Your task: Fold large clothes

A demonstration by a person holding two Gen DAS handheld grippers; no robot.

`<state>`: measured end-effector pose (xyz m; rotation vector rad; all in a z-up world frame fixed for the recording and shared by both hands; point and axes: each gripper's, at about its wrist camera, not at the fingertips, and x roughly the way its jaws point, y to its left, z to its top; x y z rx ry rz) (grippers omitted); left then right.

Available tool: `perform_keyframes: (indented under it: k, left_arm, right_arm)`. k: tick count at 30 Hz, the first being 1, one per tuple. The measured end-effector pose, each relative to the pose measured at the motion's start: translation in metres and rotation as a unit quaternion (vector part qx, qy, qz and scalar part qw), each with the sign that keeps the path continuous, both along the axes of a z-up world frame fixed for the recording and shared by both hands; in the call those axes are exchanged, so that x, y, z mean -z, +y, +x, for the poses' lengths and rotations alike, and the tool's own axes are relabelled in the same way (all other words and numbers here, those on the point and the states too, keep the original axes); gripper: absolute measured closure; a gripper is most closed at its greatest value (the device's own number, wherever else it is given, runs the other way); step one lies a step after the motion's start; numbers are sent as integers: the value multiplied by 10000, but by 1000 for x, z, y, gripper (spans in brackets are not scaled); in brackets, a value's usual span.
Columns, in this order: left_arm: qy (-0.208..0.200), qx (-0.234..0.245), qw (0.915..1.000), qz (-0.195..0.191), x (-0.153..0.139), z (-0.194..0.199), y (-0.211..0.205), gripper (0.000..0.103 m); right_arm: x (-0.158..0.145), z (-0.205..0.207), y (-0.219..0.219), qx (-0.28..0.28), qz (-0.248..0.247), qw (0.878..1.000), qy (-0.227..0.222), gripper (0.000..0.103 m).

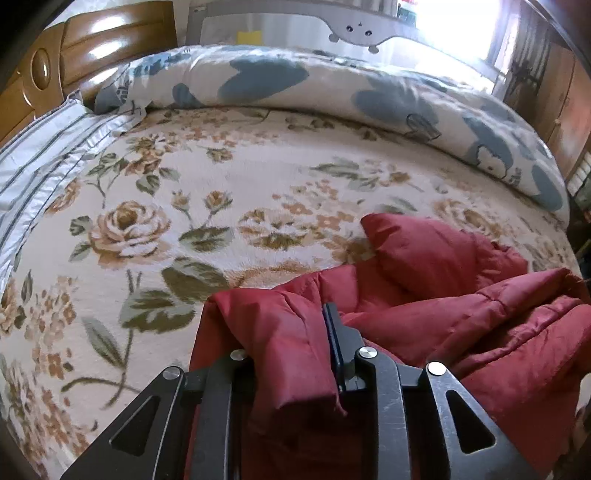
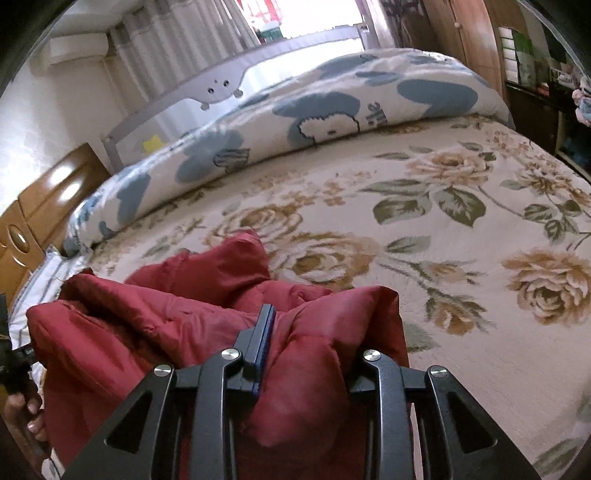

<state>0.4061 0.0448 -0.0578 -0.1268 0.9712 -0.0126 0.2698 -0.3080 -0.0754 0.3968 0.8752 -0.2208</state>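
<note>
A dark red quilted jacket (image 1: pixel 461 310) lies bunched on the floral bedspread (image 1: pixel 229 177). My left gripper (image 1: pixel 291 332) is shut on a fold of the jacket's left end; red cloth fills the gap and covers the left finger. The jacket stretches away to the right in this view. In the right wrist view the jacket (image 2: pixel 155 314) stretches to the left. My right gripper (image 2: pixel 314 321) is shut on the jacket's right end, with padded cloth bulging between the fingers and hiding the right finger. Both ends are held a little above the bed.
A rolled white quilt with blue patches (image 1: pixel 332 85) lies along the far side of the bed. A striped pillow (image 1: pixel 40 155) and wooden headboard (image 1: pixel 85 48) are at the left. A grey bed rail (image 2: pixel 207 92) stands behind the quilt. A wardrobe (image 2: pixel 469 33) stands beyond the bed.
</note>
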Motion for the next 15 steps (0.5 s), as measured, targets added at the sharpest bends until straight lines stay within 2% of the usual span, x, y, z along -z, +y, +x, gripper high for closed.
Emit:
perform_keyframes:
  k: [4,6,8,11,15]
  left_arm:
    - [39,-49,9999,-159,1,3,5,76]
    - [-92,-55,9996,-252,-7,-8,9,71]
    - [-297,-28,9993,-232,-21,-29,12,56]
    - [-589,44,9981,-180,-37,-68,13,41]
    - [-667,515,9961,-249,-47,-118,-1,38]
  right_arm:
    - [13,8,-3,89,18,9999,74,76]
    - [16,10,-2,105,2,9999,97,76]
    - [18,12,-1,99,-13,9999,102,76]
    - [20,14,-3,123,-4,9999,105,76]
    - [21,20,-4,149,28,9998,128,76]
